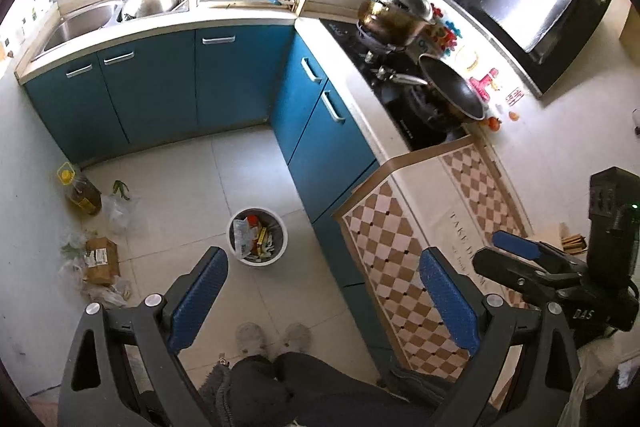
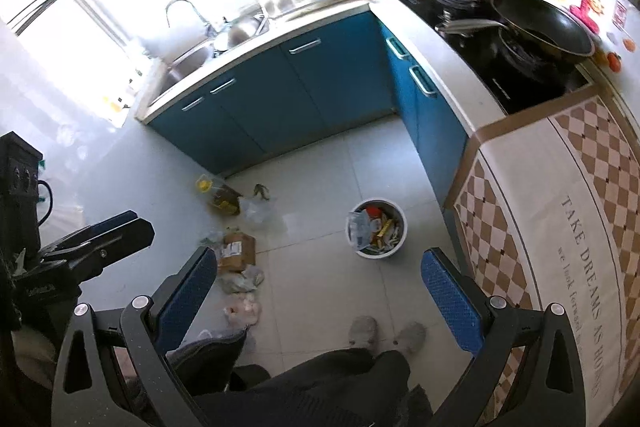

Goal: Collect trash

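Both the left gripper [image 1: 324,301] and the right gripper [image 2: 320,301] are held high over the kitchen floor [image 1: 172,163] with their fingers spread wide and nothing between them. The trash, a cardboard box [image 2: 239,251] among crumpled plastic bags [image 2: 242,281], lies on the floor at the left, well apart from the white bin [image 2: 376,229], which stands near the blue cabinets [image 1: 332,147] and already looks nearly full. The step in hand seems to be reaching down, so I would lower one gripper squarely over a single bag, pinch a bunched fold rather than a flat sheet, and keep clear of the oil bottle [image 2: 220,197] beside the heap.
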Demonstrator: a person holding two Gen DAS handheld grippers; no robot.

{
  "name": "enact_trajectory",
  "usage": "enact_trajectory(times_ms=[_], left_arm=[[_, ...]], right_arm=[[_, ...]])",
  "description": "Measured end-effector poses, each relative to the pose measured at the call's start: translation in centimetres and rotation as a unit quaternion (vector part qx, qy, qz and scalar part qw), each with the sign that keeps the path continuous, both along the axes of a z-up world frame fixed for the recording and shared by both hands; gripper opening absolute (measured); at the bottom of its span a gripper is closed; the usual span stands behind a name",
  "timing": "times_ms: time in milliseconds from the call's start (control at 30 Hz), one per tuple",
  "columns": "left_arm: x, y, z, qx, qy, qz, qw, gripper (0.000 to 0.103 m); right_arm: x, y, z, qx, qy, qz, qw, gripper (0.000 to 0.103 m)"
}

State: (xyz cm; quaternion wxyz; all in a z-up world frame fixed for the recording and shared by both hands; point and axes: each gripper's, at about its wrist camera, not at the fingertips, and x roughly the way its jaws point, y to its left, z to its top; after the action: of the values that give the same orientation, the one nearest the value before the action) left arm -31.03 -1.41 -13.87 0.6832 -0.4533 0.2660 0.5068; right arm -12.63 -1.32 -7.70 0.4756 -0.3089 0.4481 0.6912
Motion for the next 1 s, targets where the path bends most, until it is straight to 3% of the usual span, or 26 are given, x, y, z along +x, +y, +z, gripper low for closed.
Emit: enact_trajectory(times_ms=[167, 1000], left_arm=[[-0.3, -0.7, 0.9, 0.006, -0.015, 0.009, 0.9998, 0.103], [0.3, -2.5, 1.5, 0.007, -0.019, 0.01, 0.9997, 0.103]], right_arm=[[0.3, -0.1, 0.6, -0.006, 0.013, 0.022, 1.0, 0.103], [0.9, -1.0, 1.6, -0.016, 0.021, 0.066, 0.997, 0.103]])
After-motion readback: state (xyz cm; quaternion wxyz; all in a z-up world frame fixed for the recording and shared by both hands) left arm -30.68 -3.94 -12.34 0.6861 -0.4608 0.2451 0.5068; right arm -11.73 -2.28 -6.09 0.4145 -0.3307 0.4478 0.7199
